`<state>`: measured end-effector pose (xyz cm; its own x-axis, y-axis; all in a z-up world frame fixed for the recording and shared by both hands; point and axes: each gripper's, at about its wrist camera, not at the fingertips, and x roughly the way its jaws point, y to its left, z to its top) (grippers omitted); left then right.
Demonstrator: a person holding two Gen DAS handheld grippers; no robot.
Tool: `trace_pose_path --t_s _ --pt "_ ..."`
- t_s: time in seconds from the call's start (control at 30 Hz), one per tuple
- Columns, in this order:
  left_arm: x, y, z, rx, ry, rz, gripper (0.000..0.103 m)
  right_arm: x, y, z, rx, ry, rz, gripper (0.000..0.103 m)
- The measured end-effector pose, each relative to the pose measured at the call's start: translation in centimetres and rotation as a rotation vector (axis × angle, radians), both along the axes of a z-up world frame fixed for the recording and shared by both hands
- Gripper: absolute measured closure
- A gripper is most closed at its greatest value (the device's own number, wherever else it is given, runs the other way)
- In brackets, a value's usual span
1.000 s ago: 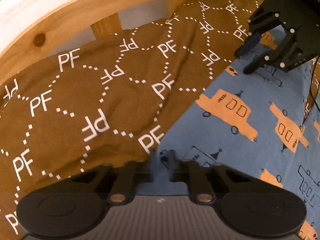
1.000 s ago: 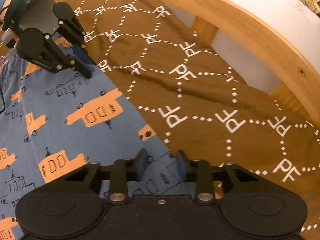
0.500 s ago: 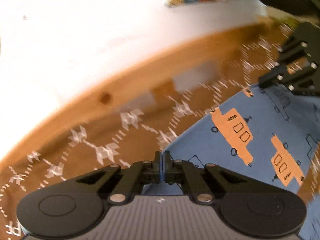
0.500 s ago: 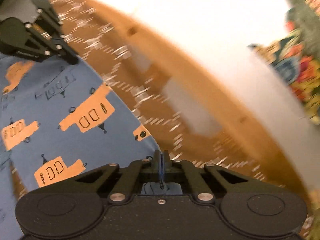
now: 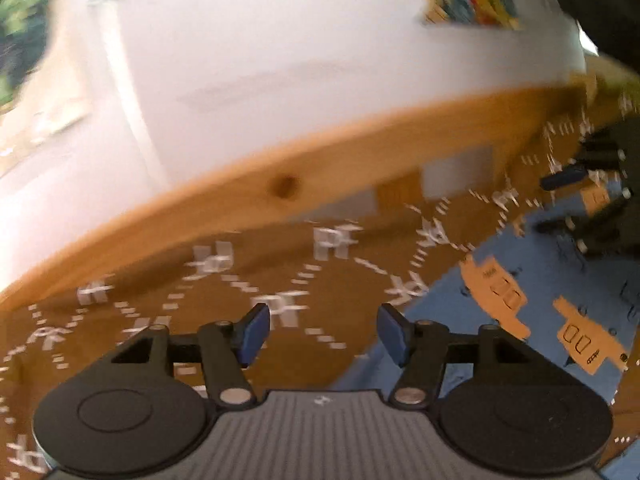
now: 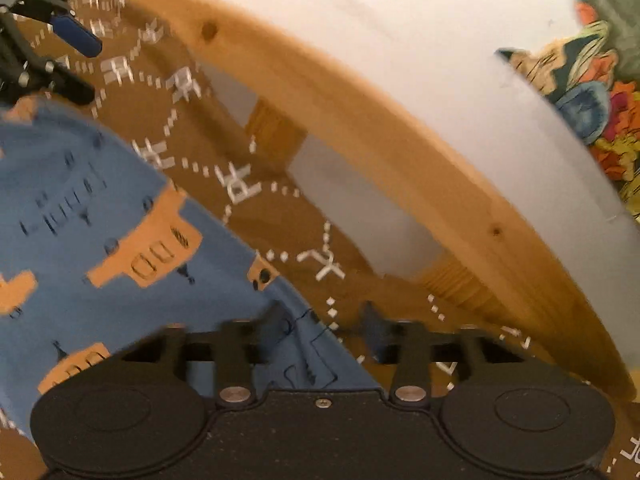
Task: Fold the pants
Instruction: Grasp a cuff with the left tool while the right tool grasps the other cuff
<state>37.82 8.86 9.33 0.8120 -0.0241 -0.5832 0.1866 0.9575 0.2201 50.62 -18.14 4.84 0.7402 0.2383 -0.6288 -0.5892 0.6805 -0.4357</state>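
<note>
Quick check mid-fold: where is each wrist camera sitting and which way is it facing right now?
Left wrist: on the left gripper, angled down across the brown bedspread toward the wooden bed frame; its own fingers opening, empty; right gripper at right.
Right wrist: on the right gripper, over the blue pants edge; fingers opening; left gripper top left.
Shared: pants, bedspread, frame, white wall.

We are seeing bed [image 5: 280, 200] with pale wooden rail curving along far side; brown cover [image 5: 180, 276] with white dotted pattern lying over it; blue pants [image 6: 80, 208] with orange vehicle prints lying on cover
</note>
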Motion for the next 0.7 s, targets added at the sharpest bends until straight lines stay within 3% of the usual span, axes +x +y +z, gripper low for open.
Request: trace_pose_path --t_s 0.13,0.2,0.37,0.4,0.47,0.5,0.53,0.6,0.63,0.67,0.7 --pt "-0.6 4.6 0.7 -0.076 0.051 0.003 0.037 -0.2 0.4 1.4 0.068 0.018 0.058 0.043" --pt "-1.0 5.9 0.2 -0.083 0.094 -0.009 0.038 -0.7 1.6 1.6 0.056 0.027 0.094 0.042" --pt "-1.9 6.1 -2.4 0.044 0.203 -0.075 0.047 -1.1 4.5 0.6 -0.010 0.039 0.155 0.042" --pt "-1.9 5.8 -2.9 0.066 0.221 -0.090 0.052 -0.9 4.8 0.5 -0.007 0.051 0.156 0.043" --pt "-2.2 5.5 -3.6 0.122 0.251 -0.092 0.072 -0.5 5.0 0.3 -0.004 0.069 0.162 0.043" --pt "-2.2 5.1 -3.8 0.148 0.273 -0.102 0.097 -0.2 5.3 0.2 -0.006 0.079 0.162 0.043" --pt "-2.3 4.7 -4.1 0.156 0.301 -0.120 0.102 0.2 5.5 0.1 -0.004 0.092 0.161 0.043" --pt "-2.6 3.9 -4.1 0.188 0.301 -0.123 0.103 0.9 5.7 0.3 0.009 0.132 0.154 0.046" --pt "-2.6 3.7 -4.1 0.194 0.295 -0.112 0.103 1.2 5.7 0.3 0.018 0.152 0.151 0.057" --pt "-2.7 3.5 -3.9 0.197 0.278 -0.084 0.103 1.4 5.7 0.3 0.027 0.174 0.141 0.084" --pt "-2.8 3.5 -3.8 0.200 0.258 -0.053 0.103 1.6 5.7 0.2 0.036 0.205 0.127 0.097"
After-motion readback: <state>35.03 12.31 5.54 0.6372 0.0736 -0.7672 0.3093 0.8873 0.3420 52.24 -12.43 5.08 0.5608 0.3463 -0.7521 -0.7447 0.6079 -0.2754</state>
